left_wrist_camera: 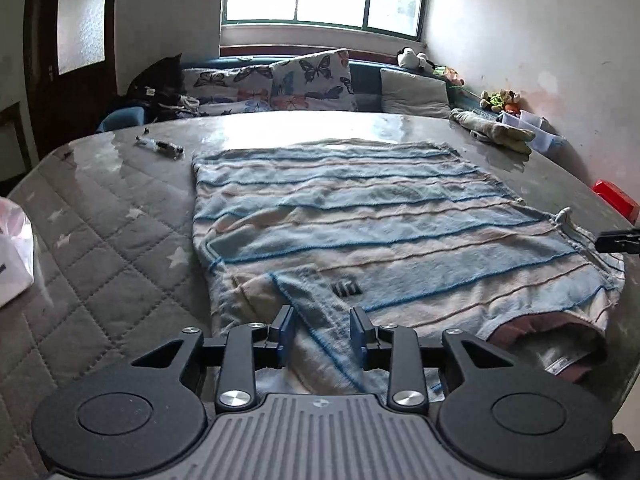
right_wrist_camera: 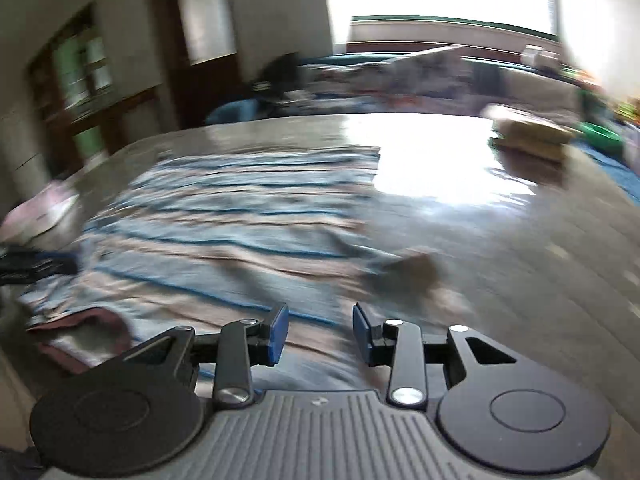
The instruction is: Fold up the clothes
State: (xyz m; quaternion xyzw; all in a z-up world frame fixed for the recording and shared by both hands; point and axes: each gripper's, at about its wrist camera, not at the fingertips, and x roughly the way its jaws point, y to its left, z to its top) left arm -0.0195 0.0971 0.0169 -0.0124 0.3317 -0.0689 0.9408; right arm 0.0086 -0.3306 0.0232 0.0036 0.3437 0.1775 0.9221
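Both grippers are hanging unclenched, gripping nothing, over the blue-and-beige striped fleecy sweater (left_wrist_camera: pixel 360 216) — left gripper (left_wrist_camera: pixel 322 330) above its folded-in sleeve, right gripper (right_wrist_camera: pixel 320 334) needing a corner pinch next

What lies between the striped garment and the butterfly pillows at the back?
In the left wrist view, only bare glossy table surface lies between the striped garment and the butterfly pillows; the dark pen-like item sits off to the left.
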